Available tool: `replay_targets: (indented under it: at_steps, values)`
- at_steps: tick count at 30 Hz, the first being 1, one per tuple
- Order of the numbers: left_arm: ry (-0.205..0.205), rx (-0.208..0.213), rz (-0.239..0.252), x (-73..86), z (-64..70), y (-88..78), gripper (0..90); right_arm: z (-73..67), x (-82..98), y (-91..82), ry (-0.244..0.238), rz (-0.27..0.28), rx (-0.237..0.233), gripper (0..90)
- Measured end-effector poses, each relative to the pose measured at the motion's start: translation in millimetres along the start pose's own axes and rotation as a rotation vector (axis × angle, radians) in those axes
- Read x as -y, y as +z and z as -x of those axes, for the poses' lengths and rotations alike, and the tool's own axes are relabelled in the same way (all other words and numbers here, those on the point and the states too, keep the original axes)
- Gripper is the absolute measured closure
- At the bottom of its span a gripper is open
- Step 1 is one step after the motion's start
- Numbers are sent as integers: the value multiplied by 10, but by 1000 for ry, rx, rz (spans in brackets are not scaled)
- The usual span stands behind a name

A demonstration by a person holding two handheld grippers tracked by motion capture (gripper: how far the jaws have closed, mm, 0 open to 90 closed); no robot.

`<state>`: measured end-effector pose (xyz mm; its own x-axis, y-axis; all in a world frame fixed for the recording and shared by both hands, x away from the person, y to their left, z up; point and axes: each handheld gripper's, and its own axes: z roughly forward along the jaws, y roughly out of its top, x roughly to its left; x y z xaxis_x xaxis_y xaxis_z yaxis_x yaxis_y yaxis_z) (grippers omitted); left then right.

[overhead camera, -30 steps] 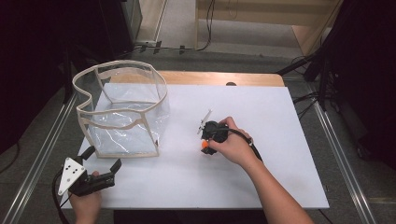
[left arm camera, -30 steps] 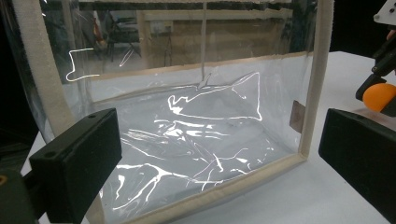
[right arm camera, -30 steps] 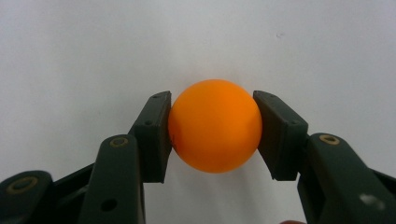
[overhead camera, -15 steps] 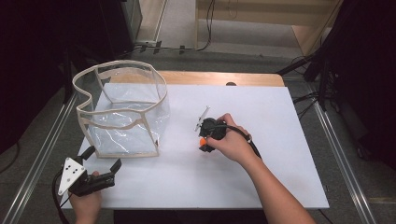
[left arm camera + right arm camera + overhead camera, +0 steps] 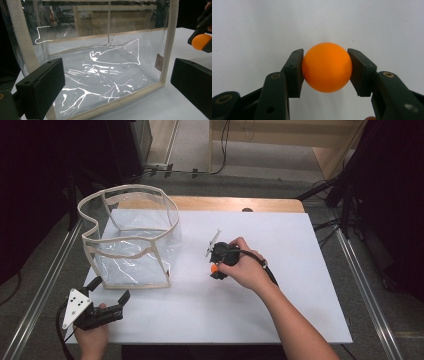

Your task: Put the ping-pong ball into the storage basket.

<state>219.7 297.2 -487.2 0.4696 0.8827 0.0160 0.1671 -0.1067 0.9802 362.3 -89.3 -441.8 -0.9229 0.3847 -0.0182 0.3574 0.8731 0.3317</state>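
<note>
Your right gripper [image 5: 216,268] holds the orange ball [image 5: 327,70] between its two pads, which press on the ball's sides. In the high view your right hand [image 5: 247,270] covers most of this gripper, so the ball [image 5: 214,268] is just a small orange spot at its lower end, over the white sheet [image 5: 280,310] and to the right of the clear bag [image 5: 131,240]. I cannot tell from that view if the ball touches the sheet. Your left gripper [image 5: 107,292] waits at the near left corner of the sheet with its jaws wide and nothing between them. It faces the bag [image 5: 100,65], which stands open, and glare on the plastic makes its inside hard to read. In the left gripper view the ball [image 5: 201,41] sits at the right edge, partly cut off by dark gripper parts.
</note>
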Motion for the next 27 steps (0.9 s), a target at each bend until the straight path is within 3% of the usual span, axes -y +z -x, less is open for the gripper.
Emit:
replay_targets:
  at_steps: [27]
  values:
    - [-1, 2, -1, -1, -2, 4, 1, 7, -202, -231, -35, 33, -17, 475]
